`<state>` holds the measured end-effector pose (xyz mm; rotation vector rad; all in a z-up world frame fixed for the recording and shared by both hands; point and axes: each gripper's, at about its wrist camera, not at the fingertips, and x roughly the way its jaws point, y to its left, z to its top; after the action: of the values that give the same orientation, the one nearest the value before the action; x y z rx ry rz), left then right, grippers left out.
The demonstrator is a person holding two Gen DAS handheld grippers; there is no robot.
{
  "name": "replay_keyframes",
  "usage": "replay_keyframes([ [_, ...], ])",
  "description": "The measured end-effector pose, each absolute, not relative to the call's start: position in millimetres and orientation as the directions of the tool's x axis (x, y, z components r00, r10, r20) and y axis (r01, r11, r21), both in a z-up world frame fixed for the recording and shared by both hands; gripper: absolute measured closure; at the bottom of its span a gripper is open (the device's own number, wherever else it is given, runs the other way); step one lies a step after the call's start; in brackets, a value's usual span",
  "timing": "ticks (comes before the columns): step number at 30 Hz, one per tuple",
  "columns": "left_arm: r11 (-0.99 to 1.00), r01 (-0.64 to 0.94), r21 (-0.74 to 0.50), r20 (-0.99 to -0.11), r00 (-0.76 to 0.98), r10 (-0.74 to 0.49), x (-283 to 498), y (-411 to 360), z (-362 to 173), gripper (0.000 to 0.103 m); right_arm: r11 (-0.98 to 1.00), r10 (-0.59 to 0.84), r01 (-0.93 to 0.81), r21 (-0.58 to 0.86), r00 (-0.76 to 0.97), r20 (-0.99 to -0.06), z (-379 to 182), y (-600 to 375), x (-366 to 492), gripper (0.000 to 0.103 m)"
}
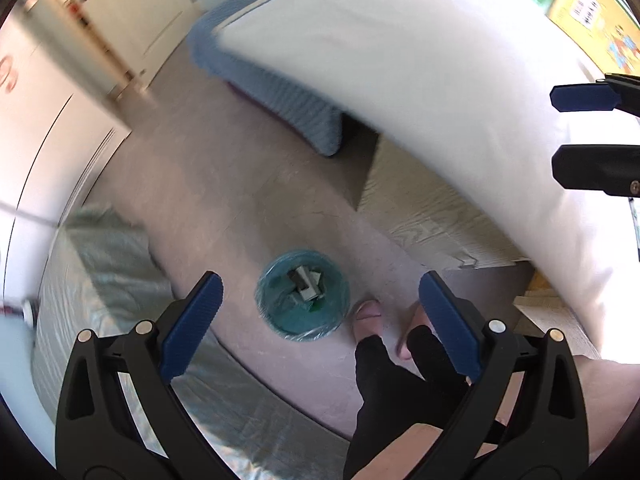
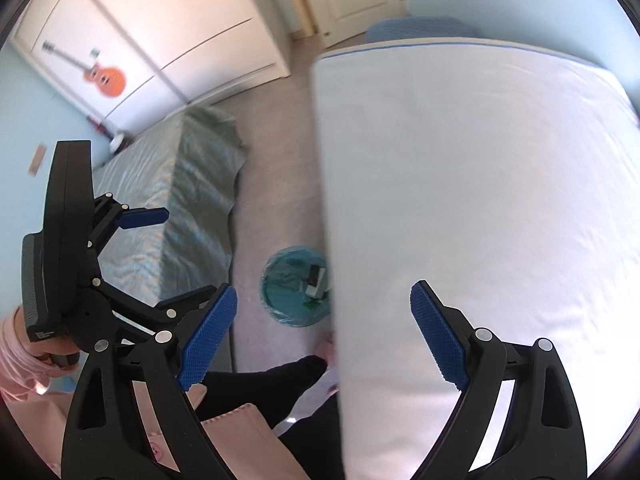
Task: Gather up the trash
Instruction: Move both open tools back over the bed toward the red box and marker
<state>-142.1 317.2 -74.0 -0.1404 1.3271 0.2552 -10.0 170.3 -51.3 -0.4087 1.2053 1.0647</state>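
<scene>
Both your left gripper and right gripper are wide open and hold nothing, so look around for more trash near the round teal bin with a plastic liner.

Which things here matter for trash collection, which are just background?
Job:
trash bin, teal liner, grey scraps inside
left gripper, open, empty
right gripper, open, empty

Background:
white mattress
green bedspread
guitar sticker
wardrobe

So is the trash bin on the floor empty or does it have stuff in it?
Not empty. The trash bin stands upright, and grey boxy scraps lie inside its liner.
</scene>
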Motion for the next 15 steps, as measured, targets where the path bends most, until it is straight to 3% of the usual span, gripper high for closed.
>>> replay_keyframes([
  [15, 0.999, 0.037, 0.037, -0.960, 0.279, 0.026, -71, 237, -63, 0.007, 0.722, 0.425, -0.640, 0.264, 0.109, -0.898, -53, 45, 14, 0.015],
])
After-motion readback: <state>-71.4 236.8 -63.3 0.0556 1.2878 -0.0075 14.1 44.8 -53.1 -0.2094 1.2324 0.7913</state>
